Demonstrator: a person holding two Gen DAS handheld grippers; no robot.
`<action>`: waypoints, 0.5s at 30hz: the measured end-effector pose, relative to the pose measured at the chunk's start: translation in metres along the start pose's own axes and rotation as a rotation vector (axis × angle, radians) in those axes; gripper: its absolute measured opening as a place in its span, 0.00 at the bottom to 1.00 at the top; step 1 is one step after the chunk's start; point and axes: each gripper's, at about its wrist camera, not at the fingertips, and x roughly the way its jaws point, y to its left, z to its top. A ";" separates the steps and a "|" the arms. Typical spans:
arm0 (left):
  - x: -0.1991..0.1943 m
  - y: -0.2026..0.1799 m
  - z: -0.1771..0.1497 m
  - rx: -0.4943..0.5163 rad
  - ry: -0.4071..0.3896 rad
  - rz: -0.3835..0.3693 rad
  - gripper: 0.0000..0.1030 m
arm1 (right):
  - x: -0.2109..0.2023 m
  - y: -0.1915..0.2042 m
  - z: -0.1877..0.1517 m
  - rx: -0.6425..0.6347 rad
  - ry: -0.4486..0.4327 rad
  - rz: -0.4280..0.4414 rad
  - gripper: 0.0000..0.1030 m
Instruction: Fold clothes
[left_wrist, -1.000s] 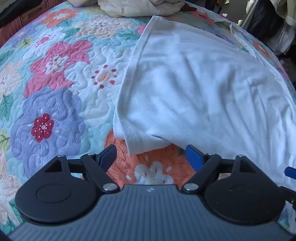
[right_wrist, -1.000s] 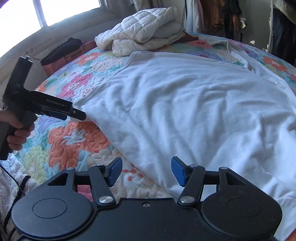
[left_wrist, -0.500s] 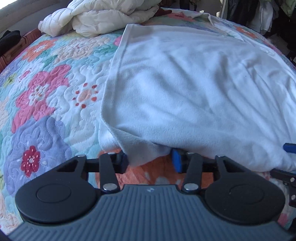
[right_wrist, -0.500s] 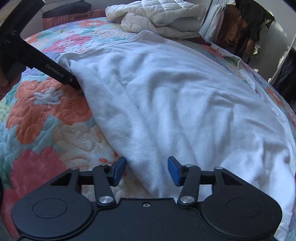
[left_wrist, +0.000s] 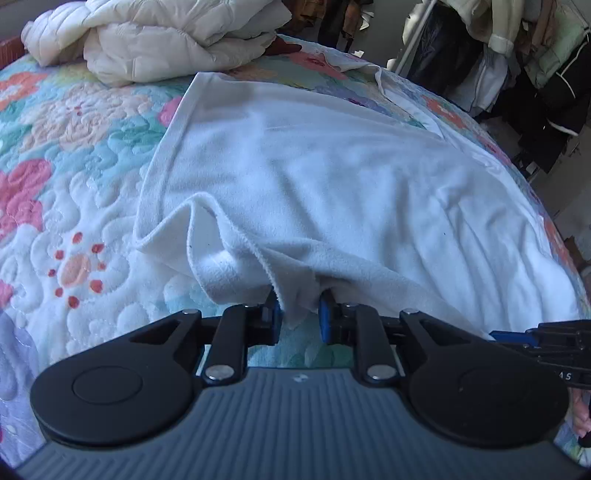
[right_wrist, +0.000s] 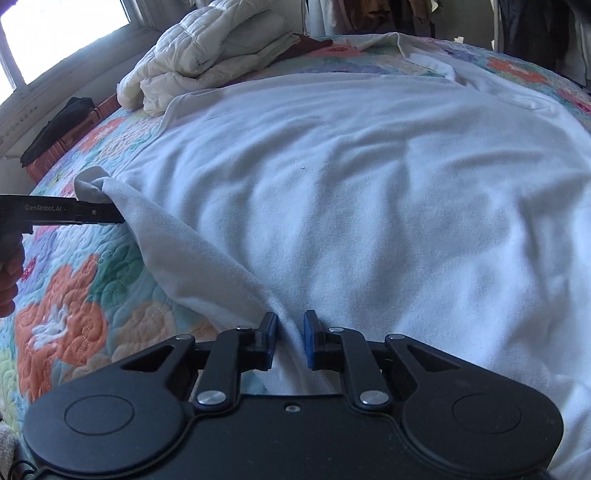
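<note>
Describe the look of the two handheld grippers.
Both match: the left gripper and the right gripper have black linkage arms with silver pivot pins, round black side discs and blue pads. The left's body is ribbed grey; its side reads "GenRobot.AI".

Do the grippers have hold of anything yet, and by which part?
Both are closing on the white garment at its near edge: the left gripper at the bunched corner, the right gripper further along that edge. Fabric sits between the fingers of each.

Daylight pours through a window (right_wrist: 66, 33) behind the bed, whose floral quilt (left_wrist: 74, 155) lies beside a crowded clothes rack (left_wrist: 517, 55).
</note>
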 end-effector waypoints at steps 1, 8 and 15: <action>0.001 0.004 0.000 -0.019 -0.001 -0.012 0.15 | -0.003 0.002 -0.001 0.003 -0.008 -0.015 0.22; -0.016 -0.001 0.003 0.015 0.000 0.033 0.09 | -0.040 0.043 -0.022 -0.148 -0.102 -0.083 0.32; -0.063 -0.008 0.006 0.026 -0.085 0.024 0.08 | -0.031 0.074 -0.039 -0.340 -0.083 -0.148 0.39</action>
